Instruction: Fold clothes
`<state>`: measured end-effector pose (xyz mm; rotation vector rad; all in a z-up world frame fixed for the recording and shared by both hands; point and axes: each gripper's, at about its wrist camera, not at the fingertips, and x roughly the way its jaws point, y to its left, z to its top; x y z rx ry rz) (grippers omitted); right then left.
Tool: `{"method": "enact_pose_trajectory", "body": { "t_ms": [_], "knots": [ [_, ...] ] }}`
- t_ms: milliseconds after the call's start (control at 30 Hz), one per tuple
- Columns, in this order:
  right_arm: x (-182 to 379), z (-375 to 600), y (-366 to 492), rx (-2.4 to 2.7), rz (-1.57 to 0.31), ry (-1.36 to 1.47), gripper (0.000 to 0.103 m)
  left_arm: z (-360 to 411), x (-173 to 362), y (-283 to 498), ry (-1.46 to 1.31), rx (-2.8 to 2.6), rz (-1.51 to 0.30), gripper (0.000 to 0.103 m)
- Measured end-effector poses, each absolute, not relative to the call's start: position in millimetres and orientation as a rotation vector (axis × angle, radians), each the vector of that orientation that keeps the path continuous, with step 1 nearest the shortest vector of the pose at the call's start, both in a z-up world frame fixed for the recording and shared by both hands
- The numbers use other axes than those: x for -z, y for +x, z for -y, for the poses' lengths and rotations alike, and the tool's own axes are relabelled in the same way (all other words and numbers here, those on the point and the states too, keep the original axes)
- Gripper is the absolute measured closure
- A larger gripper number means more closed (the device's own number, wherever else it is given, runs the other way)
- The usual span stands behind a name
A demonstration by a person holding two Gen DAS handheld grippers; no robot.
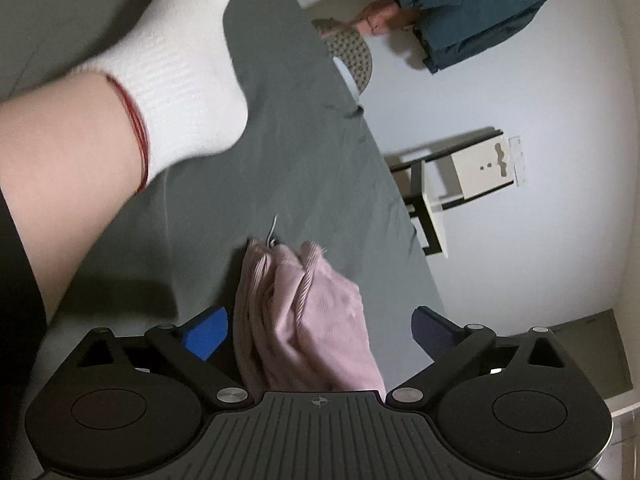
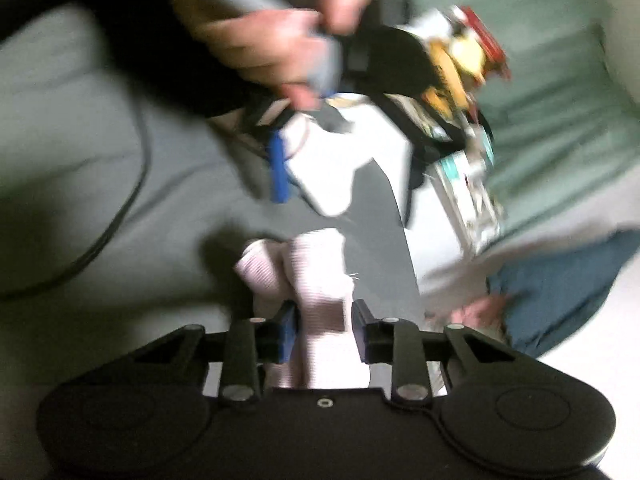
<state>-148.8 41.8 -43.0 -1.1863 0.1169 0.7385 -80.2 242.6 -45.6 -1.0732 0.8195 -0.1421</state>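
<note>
A pink ribbed garment [image 1: 308, 320] lies bunched on the grey bed sheet [image 1: 280, 140]. My left gripper [image 1: 320, 332] is open wide, its blue pads [image 1: 208, 334] standing clear of the cloth on both sides. The right wrist view is blurred by motion. There my right gripper [image 2: 325, 332] has its fingers drawn in against the pink garment [image 2: 316, 280], which fills the gap between them. A hand [image 2: 272, 44] holding the other gripper, with its blue finger [image 2: 278, 172], is at the top of that view.
A person's bare leg in a white sock [image 1: 176, 72] rests on the bed at the upper left. Off the bed edge are a white floor [image 1: 520, 240], a small white and black stand [image 1: 452, 184], and a slippered foot under blue trousers [image 1: 472, 12]. A dark cable [image 2: 120, 200] crosses the sheet.
</note>
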Motion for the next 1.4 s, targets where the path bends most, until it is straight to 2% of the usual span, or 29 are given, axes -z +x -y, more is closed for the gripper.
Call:
{"method": "enact_pose_trajectory", "body": {
  "t_ms": [233, 500, 567, 633, 700, 867, 900, 967, 1000, 1033, 1100, 1367, 1400],
  "knots": [
    [19.5, -39.1, -133.5, -0.743, -0.209, -1.07, 0.074, -210.2, 80.9, -67.3, -1.174, 0.22, -0.971, 0.004],
    [29.3, -38.8, -159.7, -0.85, -0.217, -1.124, 0.073, -196.0, 106.7, -61.6, -1.342, 0.286, -0.914, 0.005],
    [33.9, -39.0, -165.1, -0.87, -0.211, -1.152, 0.069, -194.1, 105.4, -62.8, -1.331, 0.292, -0.909, 0.008],
    [35.1, -39.6, -169.4, -0.87, -0.187, -1.168, 0.045, -192.3, 104.7, -63.7, -1.306, 0.289, -0.921, 0.011],
    [35.5, -41.2, -173.0, -0.847, -0.139, -1.182, 0.033, -193.3, 104.5, -62.2, -1.3, 0.293, -0.927, 0.012],
    [67.7, -62.9, -175.9, -0.766, -0.057, -1.403, 0.032, -203.4, 107.5, -58.3, -1.353, 0.301, -0.932, 0.012],
    [75.7, -66.6, -176.5, -0.731, -0.023, -1.446, 0.033, -204.7, 108.1, -59.0, -1.364, 0.303, -0.931, 0.012],
    [84.8, -76.0, -171.7, -0.682, -0.034, -1.455, 0.043, -205.6, 109.3, -58.9, -1.376, 0.303, -0.93, 0.012],
    [86.0, -80.6, -167.8, -0.673, -0.071, -1.427, 0.063, -205.9, 109.4, -59.1, -1.378, 0.304, -0.932, 0.012],
    [85.3, -85.0, -162.9, -0.669, -0.125, -1.387, 0.075, -206.0, 109.7, -59.1, -1.378, 0.304, -0.934, 0.012],
    [84.3, -88.5, -159.0, -0.675, -0.157, -1.331, 0.083, -207.2, 110.3, -59.3, -1.375, 0.299, -0.938, 0.012],
    [98.0, -67.3, -177.7, -0.77, 0.01, -1.424, 0.085, -194.4, 102.9, -57.2, -1.215, 0.281, -0.957, 0.013],
    [100.1, -64.8, -178.6, -0.776, 0.028, -1.442, 0.085, -190.2, 99.6, -57.0, -1.161, 0.276, -0.956, 0.025]
  ]
}}
